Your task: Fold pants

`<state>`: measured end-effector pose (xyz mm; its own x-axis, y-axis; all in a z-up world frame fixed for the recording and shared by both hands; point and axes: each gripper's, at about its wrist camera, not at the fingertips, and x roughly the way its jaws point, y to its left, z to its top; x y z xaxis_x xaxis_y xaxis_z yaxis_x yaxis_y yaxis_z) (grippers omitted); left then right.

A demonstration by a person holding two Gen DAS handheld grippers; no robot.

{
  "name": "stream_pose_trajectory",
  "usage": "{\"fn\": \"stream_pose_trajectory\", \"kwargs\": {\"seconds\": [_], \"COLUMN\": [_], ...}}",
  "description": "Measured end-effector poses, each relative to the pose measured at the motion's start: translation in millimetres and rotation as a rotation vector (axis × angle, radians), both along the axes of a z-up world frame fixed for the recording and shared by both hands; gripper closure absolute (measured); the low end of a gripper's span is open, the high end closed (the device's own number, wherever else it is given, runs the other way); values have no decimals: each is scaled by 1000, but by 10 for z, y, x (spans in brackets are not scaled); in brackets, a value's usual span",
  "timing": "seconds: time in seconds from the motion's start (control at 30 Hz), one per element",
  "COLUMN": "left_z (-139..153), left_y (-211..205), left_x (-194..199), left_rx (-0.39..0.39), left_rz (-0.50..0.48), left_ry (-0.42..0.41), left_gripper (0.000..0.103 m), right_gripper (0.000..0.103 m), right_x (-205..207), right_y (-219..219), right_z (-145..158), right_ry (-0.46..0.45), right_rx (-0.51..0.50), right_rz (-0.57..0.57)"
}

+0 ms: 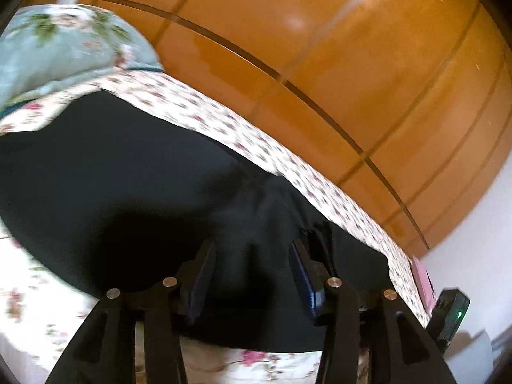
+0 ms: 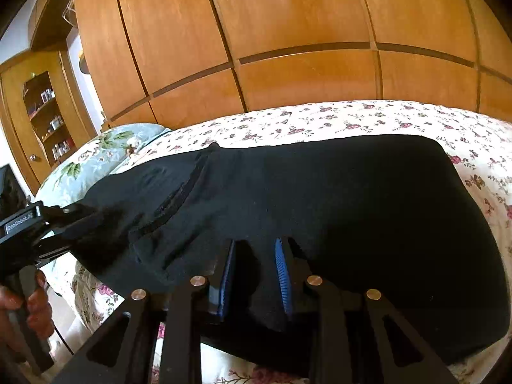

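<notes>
**Black pants lie lengthwise across the floral bed**

The pants stretch left to right in the right wrist view, their long axis running along the bed's near edge, the zippered pocket end toward the left gripper. They rest on a floral bedspread beside a pale blue flowered pillow, with wooden wardrobe doors behind. The fabric is plain black and lightly rumpled. The left gripper and the right gripper each have their fingers spread over the cloth.
</notes>
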<state>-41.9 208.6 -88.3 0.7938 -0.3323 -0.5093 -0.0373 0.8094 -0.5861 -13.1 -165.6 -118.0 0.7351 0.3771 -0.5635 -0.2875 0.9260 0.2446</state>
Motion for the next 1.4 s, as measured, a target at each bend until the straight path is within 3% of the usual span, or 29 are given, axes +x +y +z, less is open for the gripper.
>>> {"fn": "stream_pose_trajectory", "kwargs": {"seconds": [0.2,0.27,0.37,0.5,0.6,0.7,0.93,1.03,1.1,1.13,1.33,1.4], "left_z": [25,-10,-73,-220,-324,-471,-493,-527,-514,-495,103,392], "left_y": [383,526,680,901,1005,1127,1274,1353,1345,1337,1013,840], "left_x": [-287,-389,-522,-694,-701,-594,-424,-356,-282,-243,-242,-226], "left_rx": [10,-18,-61,-97,-121,-214,-323,-373,-332,-314,-165,-146], "left_rz": [183,240,301,403,418,428,448,480,493,488,402,335], "left_ry": [-12,-2,5,39,70,111,39,44,97,101,-82,-164], "left_gripper": [51,50,40,40,38,38,37,51,81,85,89,89], "right_gripper": [77,77,77,76,76,76,76,76,76,76,76,67], "right_x": [-26,-26,-37,-37,-36,-42,-35,-32,-29,-25,21,12], "right_y": [8,7,7,12,12,24,15,24,20,17,-39,-98], "right_z": [-6,-7,-12,-7,-6,-4,-3,0,1,3,20,59], "right_ry": [-17,-17,-17,-16,-13,-14,-12,-9,-5,-2,24,35], "right_rx": [1,7,15,20,23,20,21,24,28,30,58,110], "right_rz": [-2,-6,-13,-19,-25,-28,-34,-39,-40,-40,-31,-17]}}
